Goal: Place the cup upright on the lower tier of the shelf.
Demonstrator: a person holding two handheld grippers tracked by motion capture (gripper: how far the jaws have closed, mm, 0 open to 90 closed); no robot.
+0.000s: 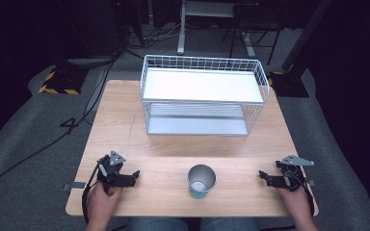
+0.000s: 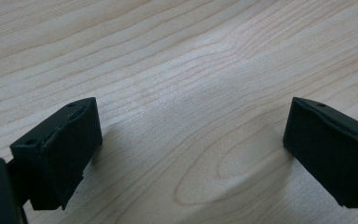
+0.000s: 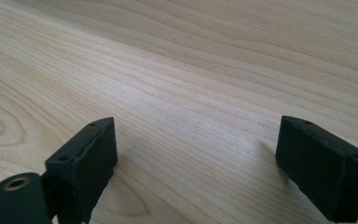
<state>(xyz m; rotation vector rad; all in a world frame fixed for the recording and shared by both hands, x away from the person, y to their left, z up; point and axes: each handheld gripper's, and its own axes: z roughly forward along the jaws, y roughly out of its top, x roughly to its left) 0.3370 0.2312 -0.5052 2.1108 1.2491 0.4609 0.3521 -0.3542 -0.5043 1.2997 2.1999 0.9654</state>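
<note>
Right now I have both tongs resting low on the wooden table (image 1: 125,125), near its front edge. My left gripper (image 1: 136,174) sits toward the front left corner, its jaws spread wide apart with nothing but bare wood grain between them in the left gripper view. My right gripper (image 1: 261,175) sits toward the front right corner, jaws likewise wide apart over bare wood in the right gripper view. Both point inward toward the metal cup (image 1: 202,181), which stands upright and open-mouthed between them at the middle of the front edge, clear of either one. Farther out, a white wire rack (image 1: 202,96) with two shelves stands at the table's far edge, well apart from the cup.
</note>
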